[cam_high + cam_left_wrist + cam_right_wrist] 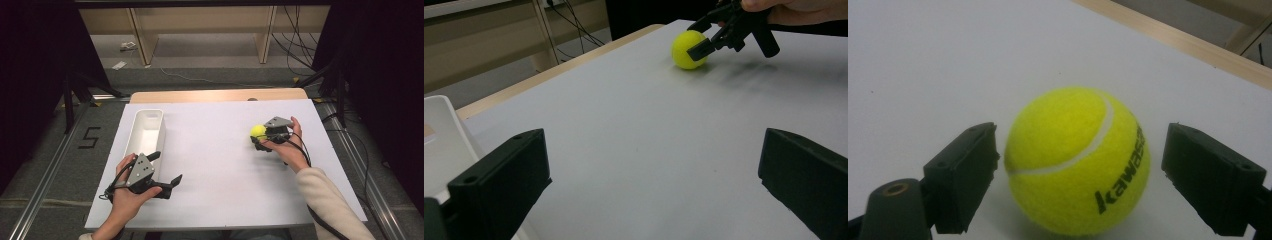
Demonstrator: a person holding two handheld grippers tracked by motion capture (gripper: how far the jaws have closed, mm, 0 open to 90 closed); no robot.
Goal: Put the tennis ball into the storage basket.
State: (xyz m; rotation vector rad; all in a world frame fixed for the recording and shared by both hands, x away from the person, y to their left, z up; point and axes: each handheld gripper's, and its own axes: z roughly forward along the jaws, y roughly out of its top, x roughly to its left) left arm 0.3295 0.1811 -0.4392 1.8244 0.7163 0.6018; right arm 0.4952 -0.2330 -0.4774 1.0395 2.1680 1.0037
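Note:
A yellow tennis ball [258,131] [1078,160] with black lettering rests on the white table top [215,150] at the right. My right gripper [256,136] [1080,150] is open, one jaw on each side of the ball. Its left jaw is very close to the felt and a gap shows at its right jaw. My left gripper [169,166] [654,170] is held at the near left, open wide with nothing between its jaws. In the left gripper view, the ball [688,49] and the right gripper [704,44] lie far ahead.
A long white tray [145,131] [444,135] lies along the table's left side, just beyond my left gripper. A bare wooden strip [215,95] marks the far edge. Cables trail from both grippers, and wooden shelving stands on the floor beyond.

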